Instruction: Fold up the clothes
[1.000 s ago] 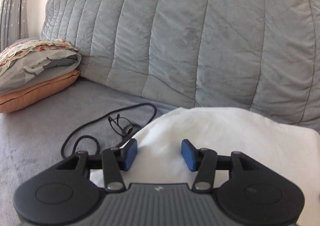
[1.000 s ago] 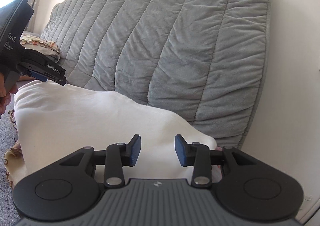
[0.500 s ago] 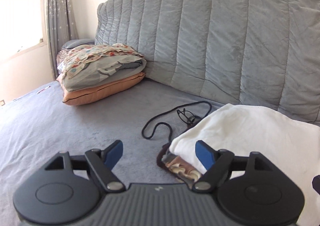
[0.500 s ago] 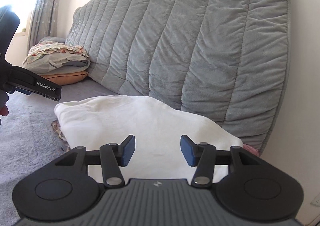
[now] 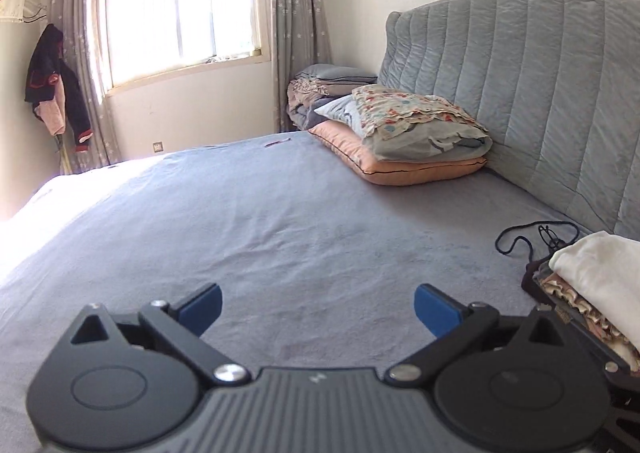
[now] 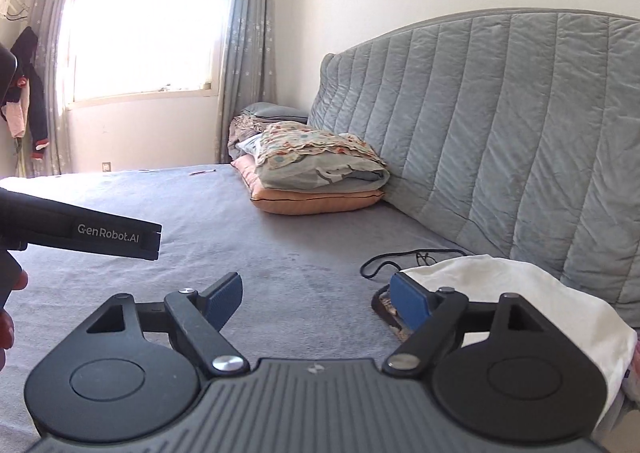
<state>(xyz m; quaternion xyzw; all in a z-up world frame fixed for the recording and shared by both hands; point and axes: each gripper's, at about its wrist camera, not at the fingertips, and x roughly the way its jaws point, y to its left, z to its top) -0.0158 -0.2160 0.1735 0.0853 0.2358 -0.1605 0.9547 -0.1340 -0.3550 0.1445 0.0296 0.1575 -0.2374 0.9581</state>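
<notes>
Folded white garment (image 6: pixel 516 293) lies on the bed (image 5: pixel 280 237), near right, close under the quilted grey headboard (image 6: pixel 500 125). It tops a small stack; a patterned, dark-edged cloth (image 5: pixel 560 293) shows beneath its left edge. Just left of the stack, toward the headboard: a looped black cord (image 5: pixel 520 237) on the grey bedspread.

Left hand-held gripper (image 5: pixel 318 307): jaws wide and opening, nothing between the blue pads, only bare bedspread ahead. It sits left of the garment, clear of it. In the right wrist view its black body (image 6: pixel 92 233) enters from the left edge, with part of a hand (image 6: pixel 8 317) beside it.

Right hand-held gripper (image 6: pixel 316 299): jaws wide and opening, nothing gripped. Its right pad overlaps the stack's near-left corner in view; contact cannot be told.

Farther along the headboard: an orange pillow (image 5: pixel 412 163) with folded grey and floral bedding (image 5: pixel 420 121) on top. Far wall: bright window (image 5: pixel 180 9), grey curtains (image 5: pixel 298 21). Dark jacket (image 5: pixel 56 85) hanging far left.
</notes>
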